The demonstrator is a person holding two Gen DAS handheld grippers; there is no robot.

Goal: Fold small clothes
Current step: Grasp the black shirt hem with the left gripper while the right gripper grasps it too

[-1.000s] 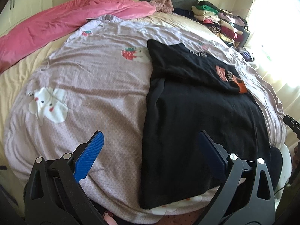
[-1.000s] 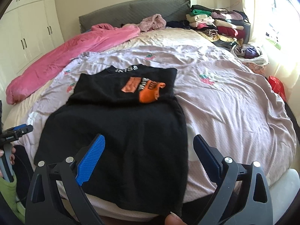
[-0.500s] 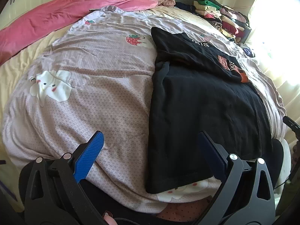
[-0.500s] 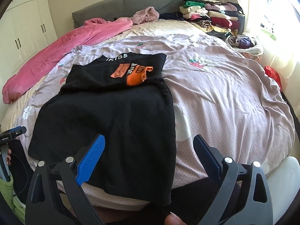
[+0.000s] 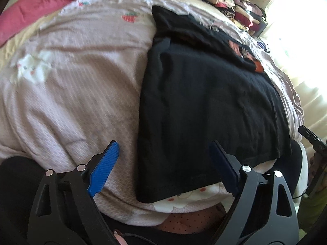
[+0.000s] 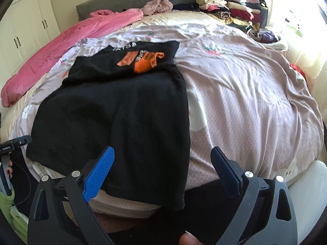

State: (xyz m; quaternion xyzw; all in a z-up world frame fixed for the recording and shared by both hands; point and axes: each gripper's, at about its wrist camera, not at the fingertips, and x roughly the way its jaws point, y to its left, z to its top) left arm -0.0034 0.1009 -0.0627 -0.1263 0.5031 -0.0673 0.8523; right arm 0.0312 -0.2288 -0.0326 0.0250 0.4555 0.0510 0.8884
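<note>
Both grippers sit lower over the near hem than before, left gripper [image 5: 163, 167] closing, right gripper [image 6: 161, 167] wide, both empty; black shirt [image 6: 114, 110] lies lengthwise, collar toward headboard [image 6: 126, 2].

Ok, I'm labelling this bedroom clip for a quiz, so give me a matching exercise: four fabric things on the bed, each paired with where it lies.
Things:
1. black T-shirt with orange print
2. pink quilt
3. stack of folded clothes
4. lilac patterned bed cover

Places:
A. far right corner, near the window
B. spread over most of the bed
C. along the bed's left edge
D. flat at the near edge, hem hanging over

Pairs: 1-D, 2-C, 3-A, 4-B
</note>
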